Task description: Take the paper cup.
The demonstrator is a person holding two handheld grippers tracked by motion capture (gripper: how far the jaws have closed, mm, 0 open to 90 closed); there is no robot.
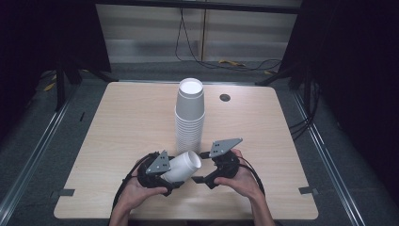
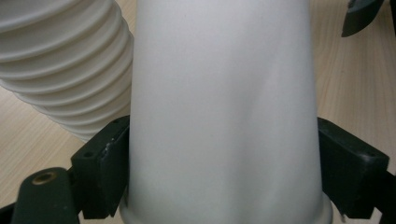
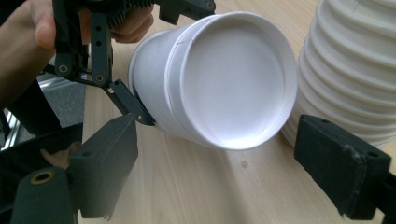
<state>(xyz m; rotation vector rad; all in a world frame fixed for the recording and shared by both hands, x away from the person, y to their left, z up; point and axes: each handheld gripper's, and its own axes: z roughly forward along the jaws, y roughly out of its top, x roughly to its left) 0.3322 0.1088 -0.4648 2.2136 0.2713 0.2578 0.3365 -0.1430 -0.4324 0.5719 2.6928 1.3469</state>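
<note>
So I've got a single white cup (image 1: 184, 165) clamped in my left gripper (image 1: 175, 175), jaws pressed on either side of its wall. It's lying tipped over on its side, low over the counter (image 1: 117, 127), with the base end pointing toward my right gripper (image 1: 201, 167). In the left gripper view the cup (image 2: 224, 112) runs right up between the jaws, and the ribbed stack of cups (image 2: 60, 65) sits just behind it. My right gripper has its jaws spread wide with nothing in them, facing the cup's bottom (image 3: 233, 79) close up. The stack of cups (image 1: 189, 115) stands upright mid-counter, just beyond both hands.
</note>
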